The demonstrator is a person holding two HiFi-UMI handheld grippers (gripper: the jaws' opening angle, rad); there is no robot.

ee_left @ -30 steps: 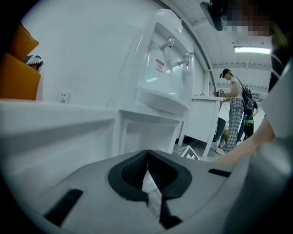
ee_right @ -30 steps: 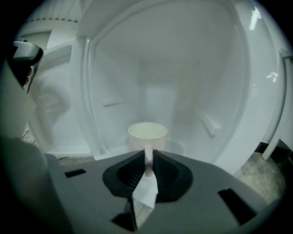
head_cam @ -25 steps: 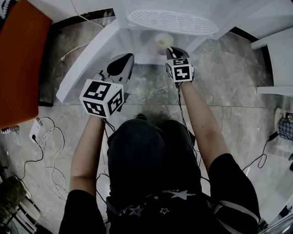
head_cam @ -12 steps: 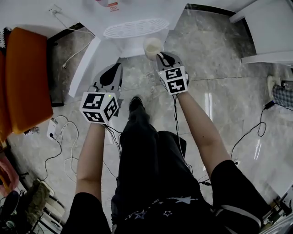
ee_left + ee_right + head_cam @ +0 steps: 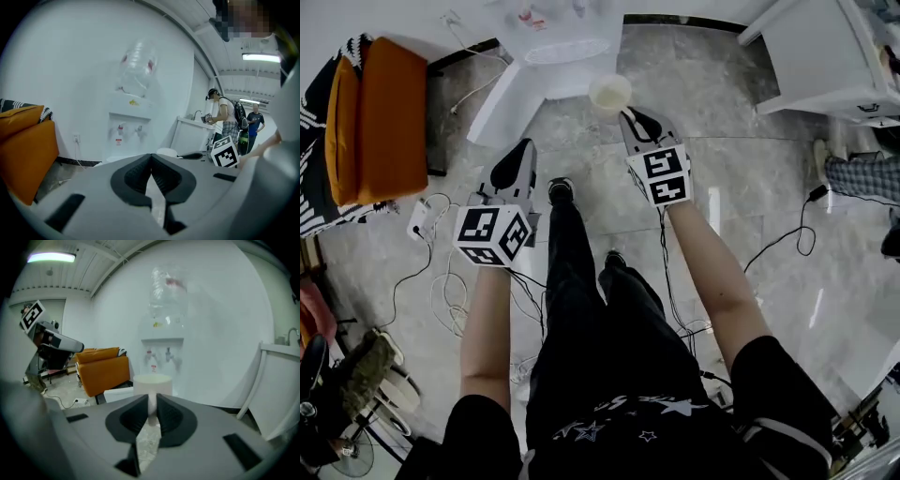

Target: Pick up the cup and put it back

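A white paper cup [image 5: 609, 94] hangs in the air in front of the water dispenser [image 5: 553, 42]. My right gripper [image 5: 627, 116] is shut on the cup's near wall, with one pad inside the rim and one outside. In the right gripper view the cup [image 5: 152, 382] stands upright between the pads of the right gripper [image 5: 152, 411], and the dispenser's taps [image 5: 163, 355] lie beyond it. My left gripper [image 5: 520, 150] is held to the cup's left, shut and empty. In the left gripper view the left gripper [image 5: 151, 159] has its tips touching, with the cup [image 5: 167, 152] to the right.
An orange chair [image 5: 380, 122] stands left of the dispenser. A white cabinet [image 5: 825, 56] is at the right. Cables [image 5: 441, 281] and a power strip lie on the marble floor. Other people [image 5: 225, 117] stand at a counter farther off.
Both grippers have risen, the right one carrying the cup up and away from the dispenser's drip tray. The person has stood up from a crouch, so the floor looks farther away.
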